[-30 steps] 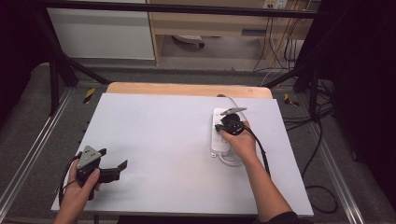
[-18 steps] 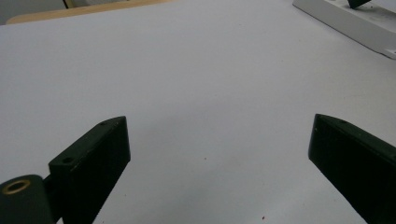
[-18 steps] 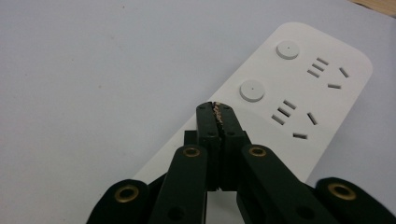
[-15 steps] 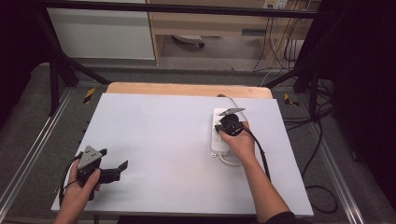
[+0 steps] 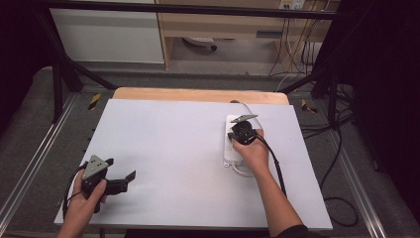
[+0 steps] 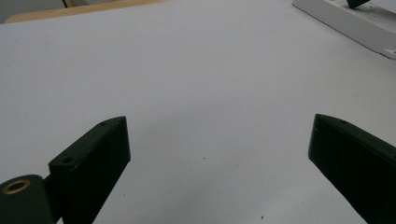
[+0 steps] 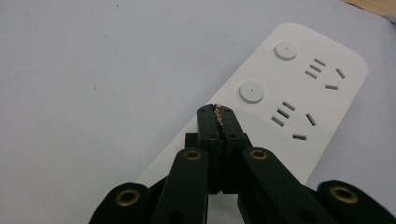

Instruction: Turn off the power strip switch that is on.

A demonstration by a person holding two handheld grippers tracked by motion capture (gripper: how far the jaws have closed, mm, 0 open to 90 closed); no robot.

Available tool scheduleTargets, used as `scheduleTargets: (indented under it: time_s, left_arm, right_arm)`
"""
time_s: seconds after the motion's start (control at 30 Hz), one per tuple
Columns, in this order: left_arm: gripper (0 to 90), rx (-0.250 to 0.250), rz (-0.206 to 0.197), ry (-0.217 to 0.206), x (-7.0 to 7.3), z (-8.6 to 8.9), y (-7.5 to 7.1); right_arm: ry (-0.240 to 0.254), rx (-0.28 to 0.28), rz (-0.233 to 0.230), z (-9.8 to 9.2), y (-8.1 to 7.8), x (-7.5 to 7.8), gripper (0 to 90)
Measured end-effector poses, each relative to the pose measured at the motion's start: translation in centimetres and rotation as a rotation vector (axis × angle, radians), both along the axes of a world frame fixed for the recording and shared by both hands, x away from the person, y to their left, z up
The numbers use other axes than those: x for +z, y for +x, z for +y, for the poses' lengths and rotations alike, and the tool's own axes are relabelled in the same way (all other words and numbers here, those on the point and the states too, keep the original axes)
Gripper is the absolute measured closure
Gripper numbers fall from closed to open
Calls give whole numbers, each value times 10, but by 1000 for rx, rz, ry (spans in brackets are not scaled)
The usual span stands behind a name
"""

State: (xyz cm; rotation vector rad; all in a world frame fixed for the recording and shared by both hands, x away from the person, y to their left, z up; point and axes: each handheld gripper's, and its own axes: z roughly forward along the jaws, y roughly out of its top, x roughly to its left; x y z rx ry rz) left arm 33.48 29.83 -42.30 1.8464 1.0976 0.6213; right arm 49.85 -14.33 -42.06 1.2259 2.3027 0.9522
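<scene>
Little has changed: right gripper (image 7: pixel 218 109), jaws together, still hovers over the power strip (image 7: pixel 299 100); left gripper (image 5: pixel 120 182) stays apart, idle.

In the high view the person's right hand (image 5: pixel 251 151) and the right gripper (image 5: pixel 241 130) covered most of the power strip (image 5: pixel 228 153). The left gripper view cut the strip off at the top right corner. Whether the shut jaws touched it could not be told.

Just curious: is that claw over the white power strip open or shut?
Shut. The right claw has its jaws pressed together, nothing between them, above the power strip.
</scene>
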Motion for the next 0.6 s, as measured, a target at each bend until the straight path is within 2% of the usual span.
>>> scheduleTargets:
  time_s: [0.13, 0.27, 0.4, 0.6]
  left_arm:
    - [54, -2, 2, -4, 0, 0, 0]
    - [54, -2, 4, -5, 0, 0, 0]
    - [54, -4, 3, -3, 0, 0, 0]
    - [54, -3, 0, -2, 0, 0, 0]
  right_arm:
    - [6, -6, 6, 0, 0, 0, 900]
    - [-10, -6, 1, 1, 0, 0, 900]
    - [6, -8, 12, 0, 0, 0, 900]
    - [2, -9, 13, 0, 1, 0, 900]
